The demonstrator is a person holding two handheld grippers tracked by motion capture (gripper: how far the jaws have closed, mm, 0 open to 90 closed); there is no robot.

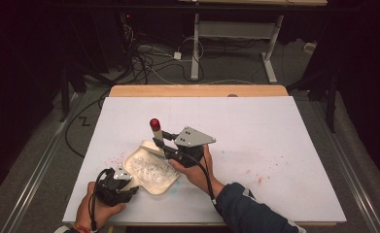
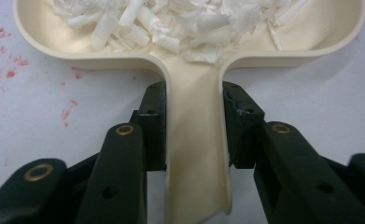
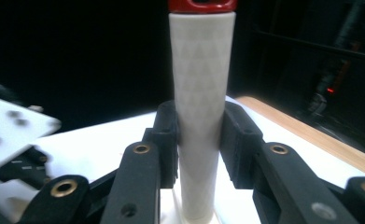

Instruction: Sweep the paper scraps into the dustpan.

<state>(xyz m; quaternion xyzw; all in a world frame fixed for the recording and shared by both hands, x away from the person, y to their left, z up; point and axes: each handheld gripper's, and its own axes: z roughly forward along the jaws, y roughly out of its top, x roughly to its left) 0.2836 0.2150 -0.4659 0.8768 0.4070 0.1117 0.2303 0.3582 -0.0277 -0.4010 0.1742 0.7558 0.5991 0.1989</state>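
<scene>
A cream dustpan [image 1: 151, 171] lies on the white table cover, loaded with white paper shreds [image 2: 180, 23]. My left gripper [image 1: 130, 184] is shut on the pan's handle [image 2: 196, 154], one jaw on each side of it; the left gripper view puts the grip [image 2: 194, 128] just below the pan's bowl. My right gripper [image 1: 160, 139] is shut on a white ribbed brush handle [image 3: 201, 88] with a red cap [image 1: 155, 123]. The handle stands upright at the pan's far edge. Its lower end is hidden behind the jaws [image 3: 200, 140].
The white sheet [image 1: 265, 126] covers a wooden table whose far edge [image 1: 197, 91] shows. Red specks [image 1: 255, 175] dot the sheet right of and around the pan. Cables and a desk frame [image 1: 195, 43] lie on the floor beyond.
</scene>
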